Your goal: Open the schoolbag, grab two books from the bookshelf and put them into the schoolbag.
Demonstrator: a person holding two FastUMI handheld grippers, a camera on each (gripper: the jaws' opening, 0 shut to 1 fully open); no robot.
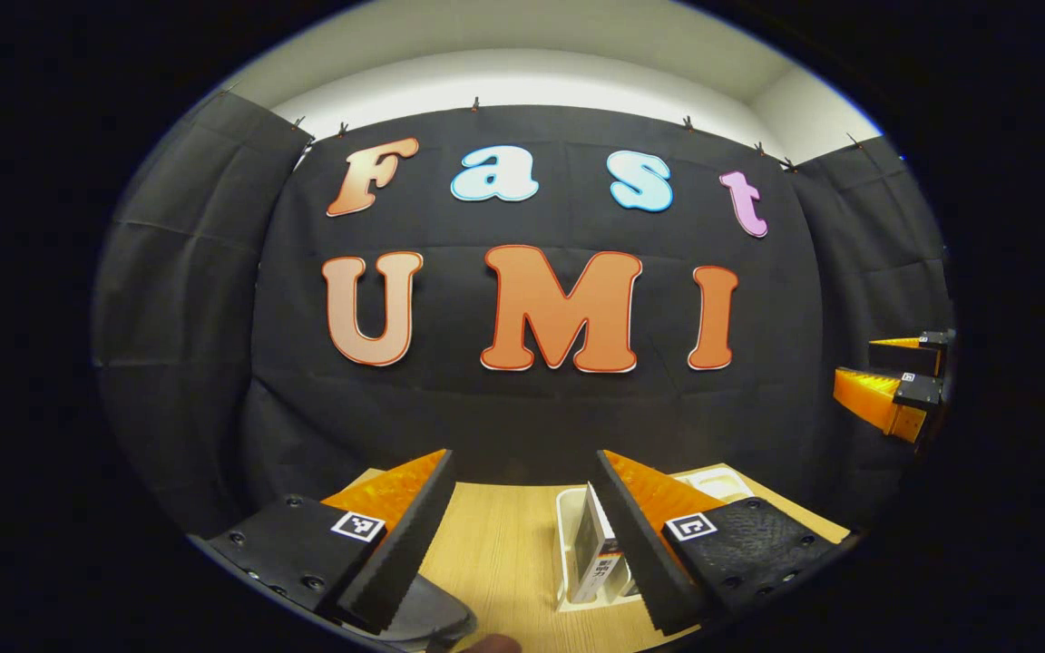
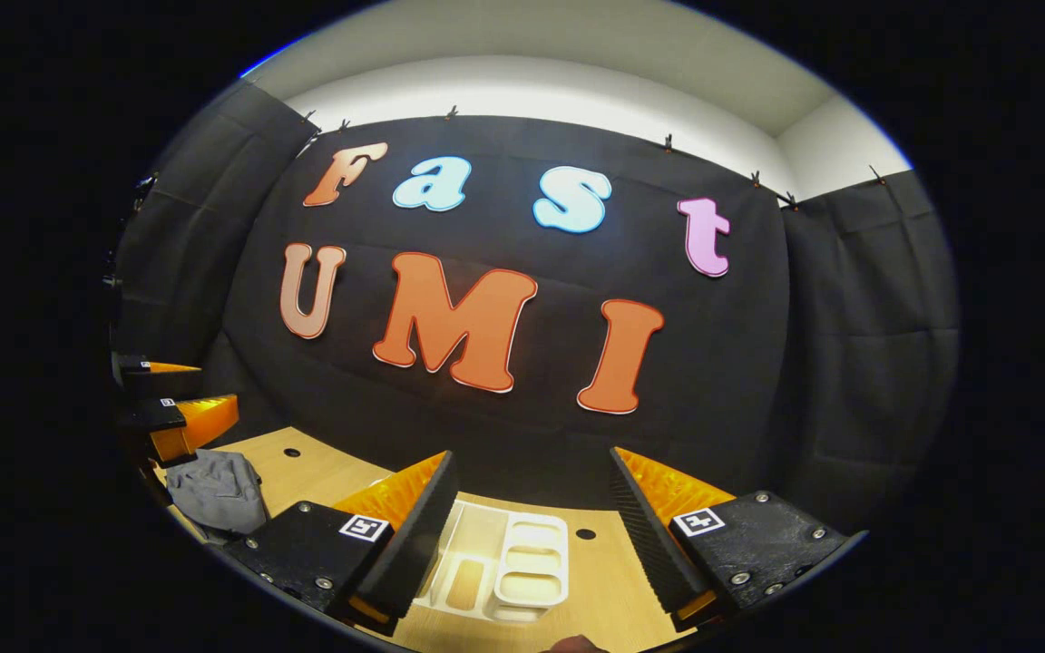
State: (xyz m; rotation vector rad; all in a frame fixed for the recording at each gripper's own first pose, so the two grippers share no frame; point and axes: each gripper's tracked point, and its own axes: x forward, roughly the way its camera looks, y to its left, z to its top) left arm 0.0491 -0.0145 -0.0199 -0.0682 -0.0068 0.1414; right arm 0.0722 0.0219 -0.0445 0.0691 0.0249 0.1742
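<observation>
In the left gripper view, the left gripper [image 1: 522,535] hangs wide and empty at bottom centre; a book [image 1: 597,549] stands in the white bookshelf [image 1: 566,544] lower right. In the right gripper view, the right gripper [image 2: 527,535] gapes empty; the grey schoolbag [image 2: 214,490] lies lower left. Judging by this, no book is packed yet.

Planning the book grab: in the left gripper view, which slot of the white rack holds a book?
The left slot: a book stands tilted in it. The far right slot of the white rack looks empty.
</observation>
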